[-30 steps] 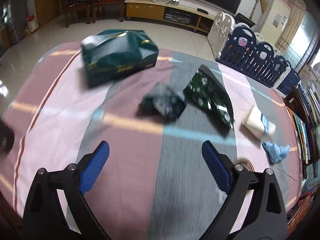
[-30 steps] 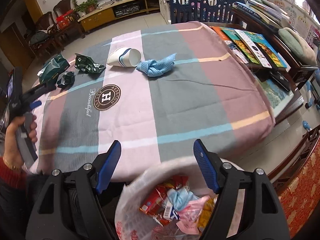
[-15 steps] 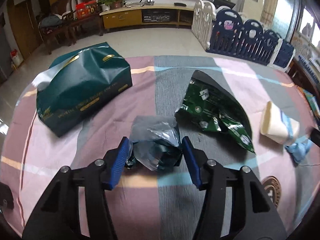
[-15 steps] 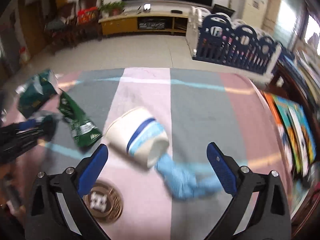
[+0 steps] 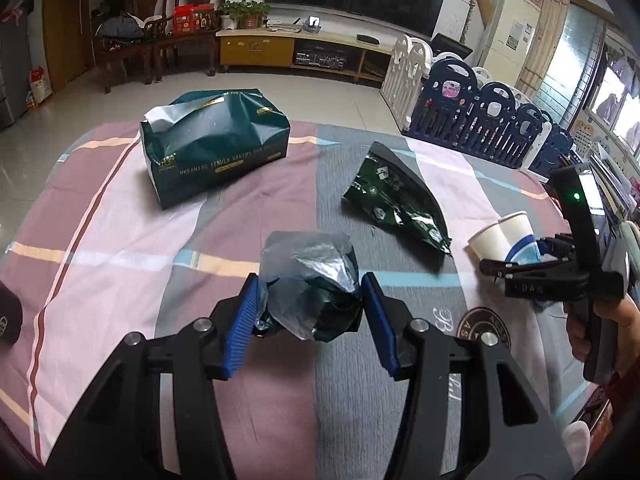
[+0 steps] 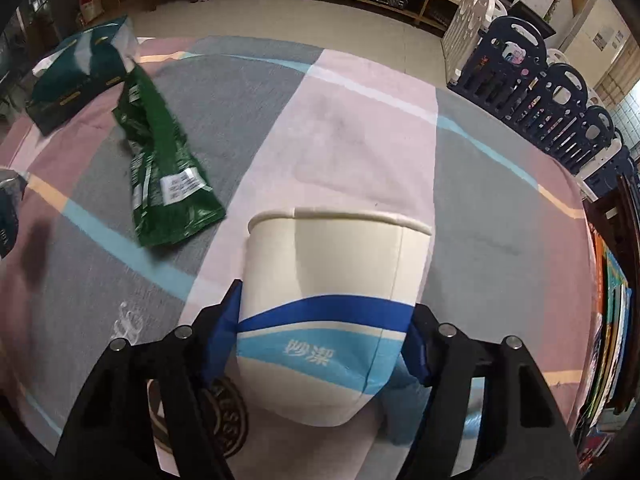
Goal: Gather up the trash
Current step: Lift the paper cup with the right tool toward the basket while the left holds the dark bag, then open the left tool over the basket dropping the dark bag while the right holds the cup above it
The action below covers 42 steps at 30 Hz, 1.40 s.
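On the striped surface [image 5: 120, 216], the left gripper [image 5: 308, 312] clamps a crumpled dark bag [image 5: 308, 284]; the right gripper's [image 6: 324, 332] jaws are closing around a paper cup [image 6: 332, 280].

White, blue-banded paper cup [image 6: 336, 300]; green wrapper [image 6: 160, 168]; pink-grey striped cloth [image 6: 360, 120]

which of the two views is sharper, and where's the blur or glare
Left wrist view: sharp on the crumpled wrapper and tissue pack, strong fisheye bending, window glare at the right edge. Right wrist view: softer, green snack bag smeared by motion, paper cup fairly clear, corners dark.
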### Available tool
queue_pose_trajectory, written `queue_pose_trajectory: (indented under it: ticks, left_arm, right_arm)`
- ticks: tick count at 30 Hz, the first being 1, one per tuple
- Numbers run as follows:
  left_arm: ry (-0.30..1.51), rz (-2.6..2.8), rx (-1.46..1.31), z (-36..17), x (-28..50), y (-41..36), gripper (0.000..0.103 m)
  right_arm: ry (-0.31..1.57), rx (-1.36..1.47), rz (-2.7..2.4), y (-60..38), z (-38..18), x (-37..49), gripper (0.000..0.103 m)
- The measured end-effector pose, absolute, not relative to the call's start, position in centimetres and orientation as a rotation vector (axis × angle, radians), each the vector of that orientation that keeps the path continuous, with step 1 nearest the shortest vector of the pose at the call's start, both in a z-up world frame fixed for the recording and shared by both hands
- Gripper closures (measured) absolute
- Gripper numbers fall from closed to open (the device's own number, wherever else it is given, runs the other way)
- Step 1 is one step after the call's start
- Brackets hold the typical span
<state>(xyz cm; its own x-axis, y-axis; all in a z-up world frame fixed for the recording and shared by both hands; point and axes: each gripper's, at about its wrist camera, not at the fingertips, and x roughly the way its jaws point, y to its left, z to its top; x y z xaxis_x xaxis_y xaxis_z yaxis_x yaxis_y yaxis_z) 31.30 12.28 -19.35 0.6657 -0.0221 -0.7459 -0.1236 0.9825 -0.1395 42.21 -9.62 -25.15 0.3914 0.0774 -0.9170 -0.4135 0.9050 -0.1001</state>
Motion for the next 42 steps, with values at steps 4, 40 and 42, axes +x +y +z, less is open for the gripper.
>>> queue_pose_trajectory:
  ticks: [4,40,42]
  left_arm:
    - [0.823,0.062,-0.193,-18.1,27.7,11.5,0.051]
    - [0.554,-0.131,0.099,-1.0,-0.1,-7.3,0.051]
    - [0.582,-0.163,0.113,-1.7,0.2,-8.5,0.051]
  right_arm:
    - [1.103,-0.292,0.33,-10.3,-23.5,37.0,0.035]
    - [0.691,0.03,0.043,-26.3,-1.8,-2.4,0.034]
    - [0.714,0.034,0.023,-27.0,-2.7,-2.4,0.034]
